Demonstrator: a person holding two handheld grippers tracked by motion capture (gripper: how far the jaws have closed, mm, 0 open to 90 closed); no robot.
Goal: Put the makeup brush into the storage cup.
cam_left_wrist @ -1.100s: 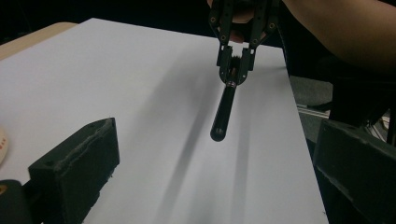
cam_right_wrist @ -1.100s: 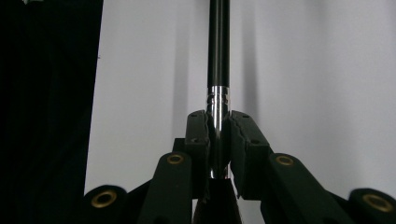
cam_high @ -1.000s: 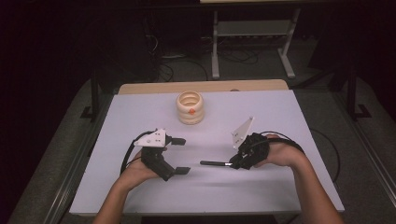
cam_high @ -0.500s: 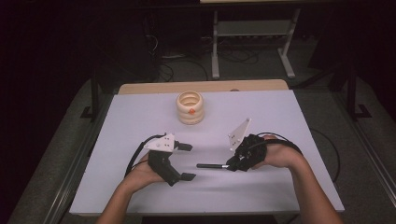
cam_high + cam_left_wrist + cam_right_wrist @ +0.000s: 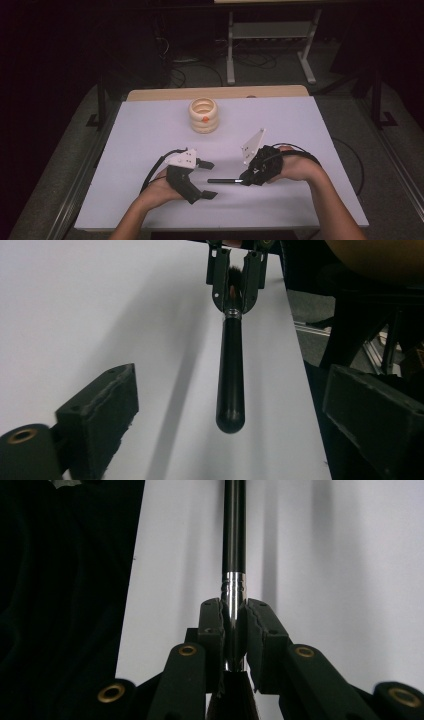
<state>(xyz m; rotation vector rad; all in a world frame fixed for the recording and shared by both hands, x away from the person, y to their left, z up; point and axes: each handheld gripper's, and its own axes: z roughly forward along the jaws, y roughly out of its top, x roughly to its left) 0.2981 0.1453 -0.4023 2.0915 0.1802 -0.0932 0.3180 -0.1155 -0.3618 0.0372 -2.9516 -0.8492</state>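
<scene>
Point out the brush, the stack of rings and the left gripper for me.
brush (image 5: 230,370): left gripper view, on the middle of its black handle.
stack of rings (image 5: 203,116): high view, on the side of the cream stack.
left gripper (image 5: 208,179): high view, midway between its two open fingertips.

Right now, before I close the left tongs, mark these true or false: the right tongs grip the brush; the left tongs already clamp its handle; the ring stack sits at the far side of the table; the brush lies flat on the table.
1. The right tongs grip the brush at its metal ferrule. True.
2. The left tongs already clamp the handle. False: their jaws have just been closing but stand apart, with the handle end between them, untouched.
3. The ring stack sits at the far side of the table. True.
4. The brush lies flat on the table. False: it is held out in the air toward the left tongs.
</scene>
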